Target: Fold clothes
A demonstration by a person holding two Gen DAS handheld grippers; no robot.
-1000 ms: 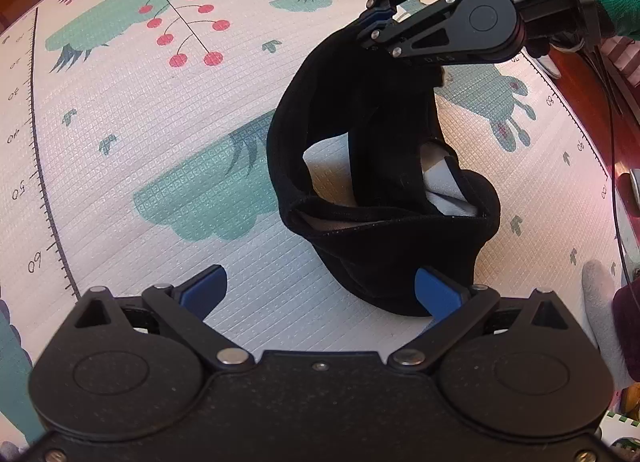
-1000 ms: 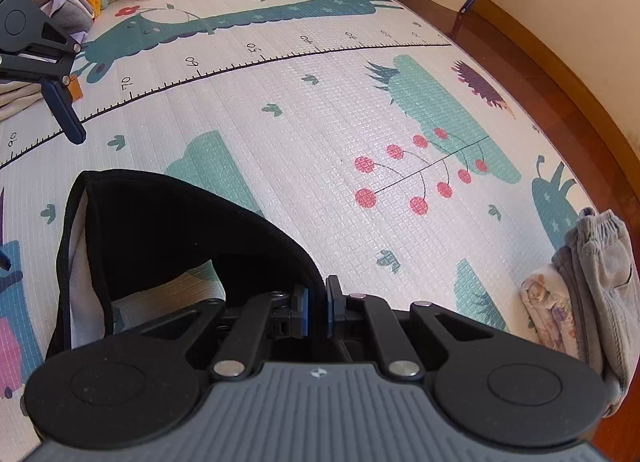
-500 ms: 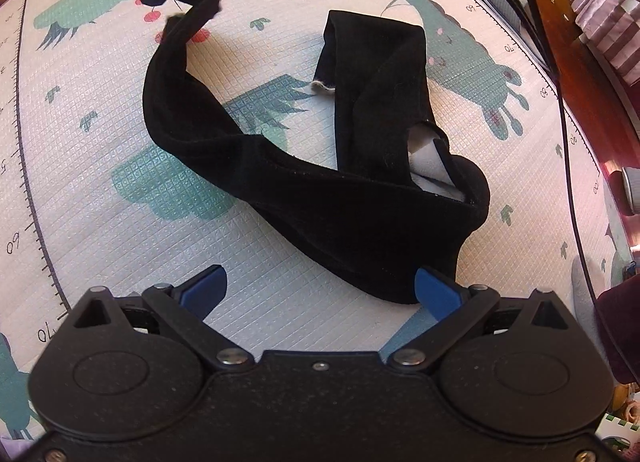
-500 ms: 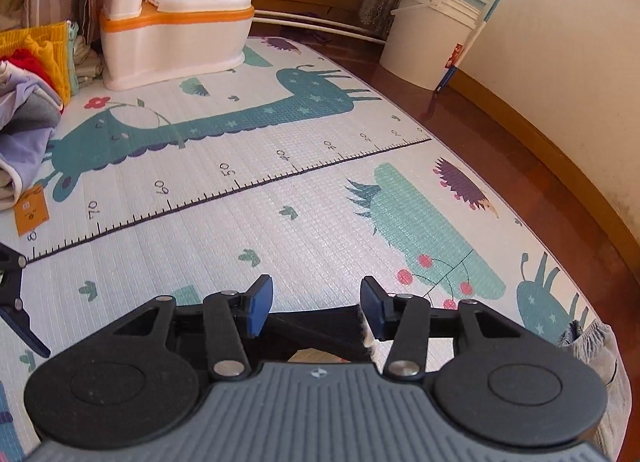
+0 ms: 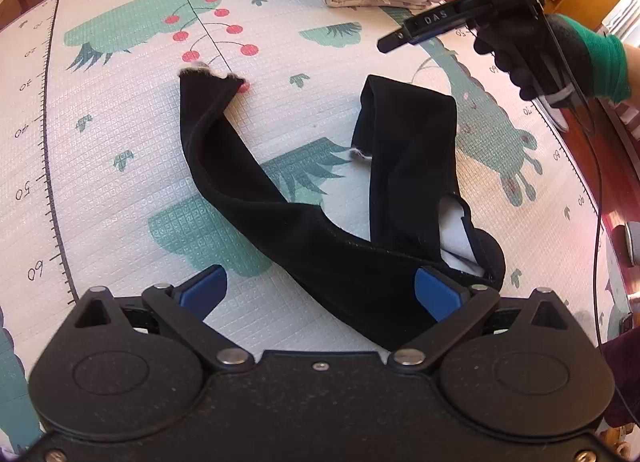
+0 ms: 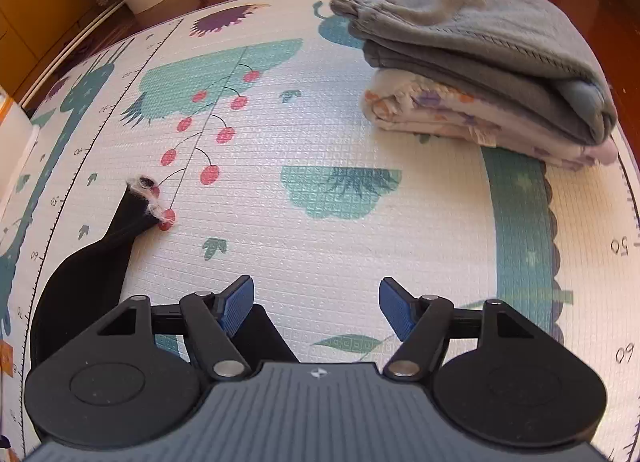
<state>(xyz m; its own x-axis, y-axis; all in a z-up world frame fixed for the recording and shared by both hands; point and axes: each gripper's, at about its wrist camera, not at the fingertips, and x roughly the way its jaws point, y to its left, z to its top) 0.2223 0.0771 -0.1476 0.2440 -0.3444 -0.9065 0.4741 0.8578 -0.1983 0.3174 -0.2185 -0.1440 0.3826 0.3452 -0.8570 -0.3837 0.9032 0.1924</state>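
Left claw [image 5: 320, 292]: its blue fingers are standing wide apart, gripping nothing, hovering just above the waist end of the black trousers.
Right claw [image 6: 316, 308]: its fingers are also spread apart and empty, pointing over bare mat; in the left wrist view it is hanging in the air at the upper right, held by a gloved hand [image 5: 556, 57].
Black trousers [image 5: 320, 238]: they are lying on the play mat in a rough V, one leg reaching toward the printed red cherries, the other leg bending back on itself to the right; a pale lining is showing at the waist opening.
Play mat [image 6: 320, 213]: it is covering the floor, printed with trees, animals and a ruler scale.
Folded pile [image 6: 480, 73]: grey and flowered clothes are sitting stacked at the mat's far edge, well apart from the trousers.
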